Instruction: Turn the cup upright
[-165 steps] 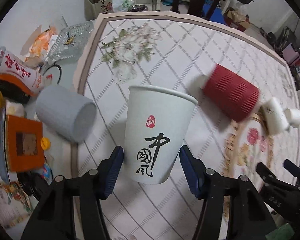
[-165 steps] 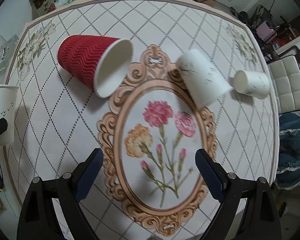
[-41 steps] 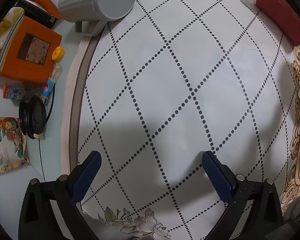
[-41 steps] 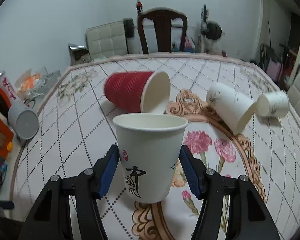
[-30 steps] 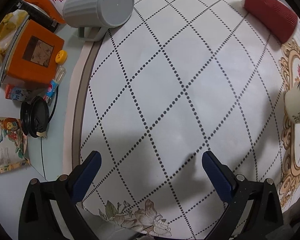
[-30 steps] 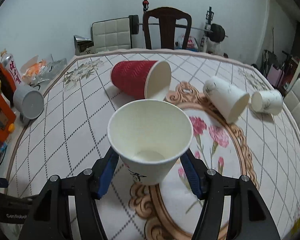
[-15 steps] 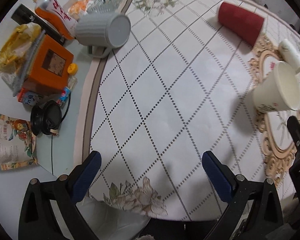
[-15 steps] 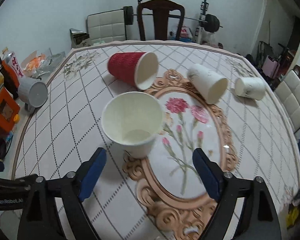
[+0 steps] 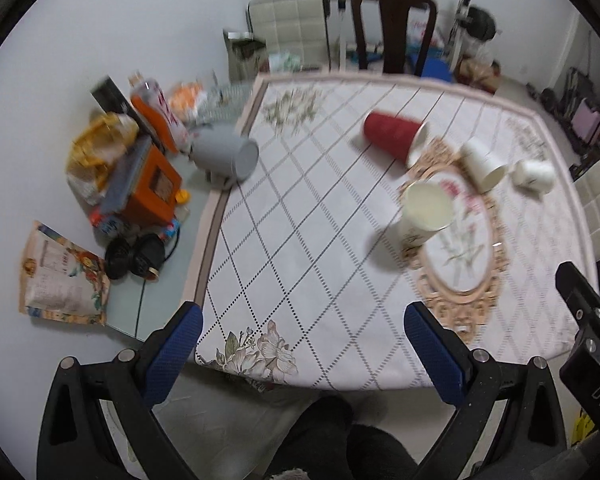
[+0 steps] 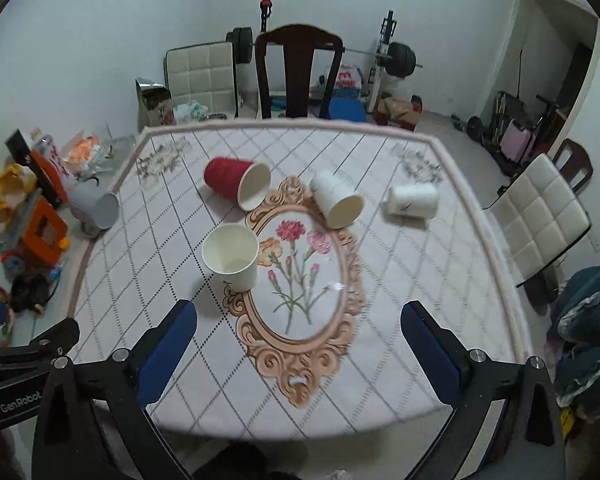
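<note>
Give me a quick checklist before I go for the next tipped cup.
1. White cup stands upright, mouth up, free of both grippers: ok.
2. Right gripper open and empty: ok.
3. Left gripper open and empty: ok.
4. Cups still to flip: red cup, large white cup and small white cup all lie on their sides: not ok.
5. Path to the red cup: the upright cup stands between it and the right gripper: not ok.
6. Whether the grey mug on its side counts as a target: cannot tell.
</note>
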